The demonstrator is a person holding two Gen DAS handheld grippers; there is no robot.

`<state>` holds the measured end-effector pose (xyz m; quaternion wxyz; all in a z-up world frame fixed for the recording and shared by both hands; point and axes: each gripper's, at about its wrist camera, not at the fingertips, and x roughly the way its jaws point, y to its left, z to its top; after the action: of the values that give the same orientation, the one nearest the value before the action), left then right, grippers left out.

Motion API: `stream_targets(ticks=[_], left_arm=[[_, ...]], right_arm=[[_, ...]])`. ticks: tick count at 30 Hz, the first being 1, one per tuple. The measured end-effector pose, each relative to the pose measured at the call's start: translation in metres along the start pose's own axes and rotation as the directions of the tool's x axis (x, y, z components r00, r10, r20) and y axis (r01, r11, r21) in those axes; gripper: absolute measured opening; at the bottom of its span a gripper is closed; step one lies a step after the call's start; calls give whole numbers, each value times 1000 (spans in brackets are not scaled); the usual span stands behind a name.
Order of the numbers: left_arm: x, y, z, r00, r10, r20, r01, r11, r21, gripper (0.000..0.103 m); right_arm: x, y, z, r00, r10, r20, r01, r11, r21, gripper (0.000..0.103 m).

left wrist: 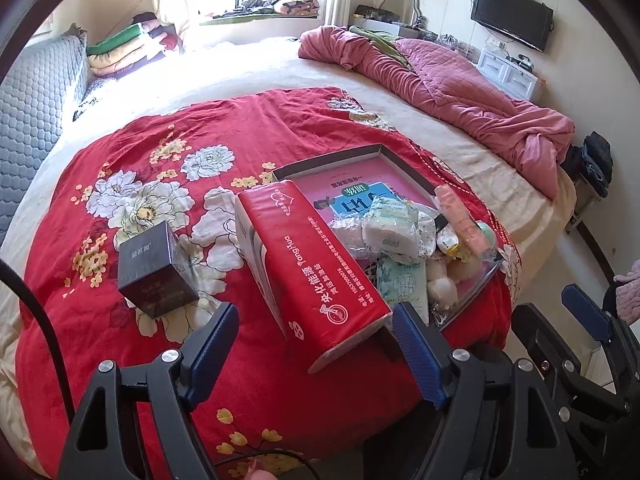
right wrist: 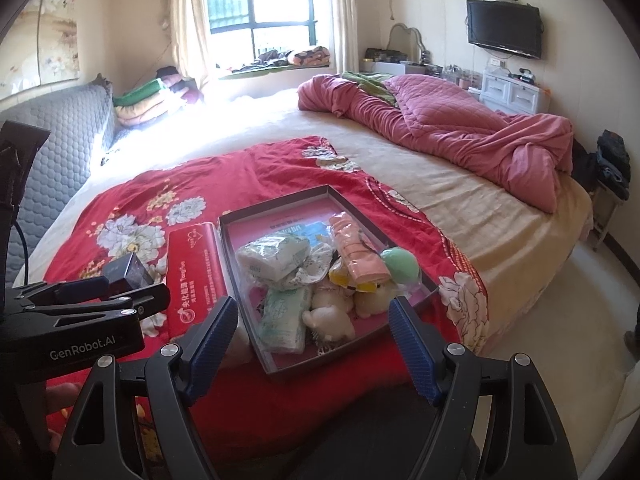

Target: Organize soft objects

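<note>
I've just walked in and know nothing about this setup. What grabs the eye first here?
The bright red floral blanket spread over the near end of the bed, with a shallow box on it heaped with tissue packs and small plush toys. A long red tissue box lies just left of it. Behind, a rumpled pink quilt sprawls along the bed's right side.

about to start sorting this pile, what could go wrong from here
1. The red tissue pack leans on the edge of the tray; nudging either could tip it or shift the tray on the soft red blanket.
2. The green ball sits near the tray's right rim and could roll out.
3. The left gripper and right gripper, both open, are close together and could bump.
</note>
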<state>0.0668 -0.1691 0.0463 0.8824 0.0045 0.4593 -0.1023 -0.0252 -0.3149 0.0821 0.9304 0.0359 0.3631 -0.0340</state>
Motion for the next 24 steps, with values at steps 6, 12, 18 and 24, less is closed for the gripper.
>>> stream_targets(ticks=[6, 12, 18, 24], left_arm=[[1, 0, -15, 1000, 10, 15, -10, 1000, -1, 78], [3, 2, -26, 1000, 11, 6, -11, 1000, 3, 78], [7, 6, -32, 1000, 2, -5, -2, 1000, -13, 78], [12, 6, -36, 1000, 5, -16, -5, 1000, -14, 78]], right_arm=[[4, 0, -13, 1000, 12, -17, -12, 1000, 5, 79], [9, 1, -22, 999, 7, -41, -7, 1000, 5, 79], [15, 1, -26, 998, 14, -62, -14, 1000, 11, 79], [18, -3, -32, 997, 13, -77, -12, 1000, 21, 79]])
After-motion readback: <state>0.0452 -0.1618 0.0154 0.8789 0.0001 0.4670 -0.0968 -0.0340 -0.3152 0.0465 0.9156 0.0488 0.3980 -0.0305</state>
